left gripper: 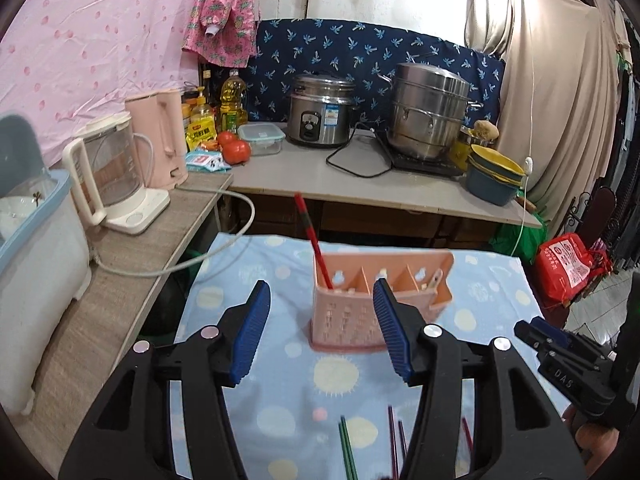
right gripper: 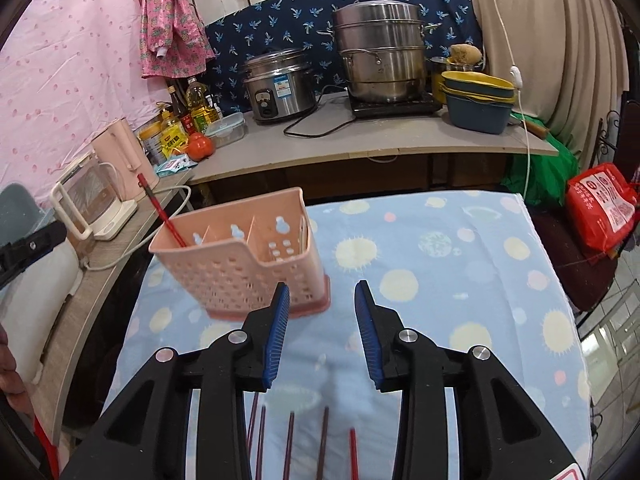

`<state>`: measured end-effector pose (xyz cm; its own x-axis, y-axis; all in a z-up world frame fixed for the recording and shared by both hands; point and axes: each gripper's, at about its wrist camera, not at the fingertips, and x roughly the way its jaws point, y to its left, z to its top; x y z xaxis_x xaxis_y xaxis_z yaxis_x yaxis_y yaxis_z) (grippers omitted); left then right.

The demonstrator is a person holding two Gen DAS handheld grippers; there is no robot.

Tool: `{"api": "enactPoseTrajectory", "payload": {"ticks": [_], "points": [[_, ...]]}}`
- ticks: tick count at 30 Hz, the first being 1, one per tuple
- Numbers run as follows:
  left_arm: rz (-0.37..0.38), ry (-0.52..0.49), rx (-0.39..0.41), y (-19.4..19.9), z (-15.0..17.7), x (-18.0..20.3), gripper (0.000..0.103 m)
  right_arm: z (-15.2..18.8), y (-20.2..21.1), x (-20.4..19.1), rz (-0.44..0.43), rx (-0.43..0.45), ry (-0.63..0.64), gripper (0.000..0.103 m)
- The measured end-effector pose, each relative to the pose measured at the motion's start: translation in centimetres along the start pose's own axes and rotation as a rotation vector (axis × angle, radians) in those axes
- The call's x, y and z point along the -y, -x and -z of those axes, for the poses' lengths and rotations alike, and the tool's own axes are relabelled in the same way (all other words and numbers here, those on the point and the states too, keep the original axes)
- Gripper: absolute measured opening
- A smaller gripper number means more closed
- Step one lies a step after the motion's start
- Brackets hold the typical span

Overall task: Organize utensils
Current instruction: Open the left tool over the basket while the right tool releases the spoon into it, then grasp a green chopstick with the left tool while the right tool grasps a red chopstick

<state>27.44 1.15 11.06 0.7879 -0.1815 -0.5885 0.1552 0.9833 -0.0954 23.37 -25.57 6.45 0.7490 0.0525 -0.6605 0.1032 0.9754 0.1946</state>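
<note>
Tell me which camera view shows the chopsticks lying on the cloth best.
The right wrist view: about five loose chopsticks lie spread on the cloth below the open right gripper. The left wrist view shows fewer chopstick ends, partly hidden by the open left gripper.

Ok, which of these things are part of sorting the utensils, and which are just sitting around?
Job:
pink utensil holder
red chopstick standing in it
loose chopsticks on the cloth

Lying about:
rice cooker
steamer pot
tomatoes
kettles
stacked bowls
</note>
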Motion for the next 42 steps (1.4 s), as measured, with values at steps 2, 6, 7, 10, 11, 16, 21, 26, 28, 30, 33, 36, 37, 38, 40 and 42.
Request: {"api": "enactPoseTrajectory", "payload": {"ticks": [2,6,7,10,11,16,21,26,28,30,33,36,37,38,40,42], "points": [[0.0,0.005,-0.016,0.7,1.5,-0.1,0.051,1.2,1.0,0.3,0.003,-0.007,-0.003,0.033],[0.004,0.01,-0.065,1.9,5.0,-0.3,0.051,4.0,2.6,0.8,0.01,-0.031,-0.004,0.033],[0.004,0.01,-0.075,2.1,5.9,-0.3,0.051,4.8,3.0,0.9,0.012,-0.037,-0.005,0.033],[0.011,0.021,-0.123,2.6,9.0,-0.3,0.051,7.3,4.1,1.4,0.023,-0.055,-0.004,0.033],[0.018,0.028,-0.145,2.7,10.1,-0.3,0.051,8.0,4.4,1.5,0.025,-0.06,-0.004,0.033],[0.047,0.04,-0.238,3.1,15.2,0.1,0.051,11.9,5.9,2.3,0.036,-0.092,-0.005,0.033],[0.079,0.015,-0.32,3.9,19.9,1.3,0.051,15.7,6.7,3.6,0.044,-0.14,-0.032,0.033],[0.101,-0.013,-0.38,4.5,23.8,2.4,0.051,19.0,7.1,4.7,0.051,-0.185,-0.059,0.033],[0.109,-0.022,-0.403,4.6,25.1,2.7,0.051,20.0,7.3,4.9,0.051,-0.201,-0.065,0.033],[0.113,-0.029,-0.424,4.8,26.2,2.9,0.051,21.1,7.4,5.1,0.051,-0.215,-0.071,0.033],[0.112,-0.04,-0.448,4.8,27.5,3.1,0.051,22.2,7.5,5.2,0.047,-0.235,-0.077,0.033],[0.109,-0.049,-0.463,4.6,28.3,3.2,0.051,23.0,7.5,5.2,0.043,-0.247,-0.079,0.033],[0.109,-0.053,-0.464,4.6,28.4,3.3,0.051,23.1,7.5,5.2,0.042,-0.25,-0.08,0.033],[0.108,-0.058,-0.463,4.5,28.6,3.4,0.051,23.3,7.5,5.1,0.04,-0.253,-0.078,0.033],[0.1,-0.068,-0.462,4.3,28.8,3.5,0.051,23.4,7.4,5.0,0.038,-0.256,-0.076,0.033],[0.096,-0.072,-0.463,4.2,29.0,3.4,0.05,23.5,7.4,4.9,0.036,-0.257,-0.073,0.033]]}}
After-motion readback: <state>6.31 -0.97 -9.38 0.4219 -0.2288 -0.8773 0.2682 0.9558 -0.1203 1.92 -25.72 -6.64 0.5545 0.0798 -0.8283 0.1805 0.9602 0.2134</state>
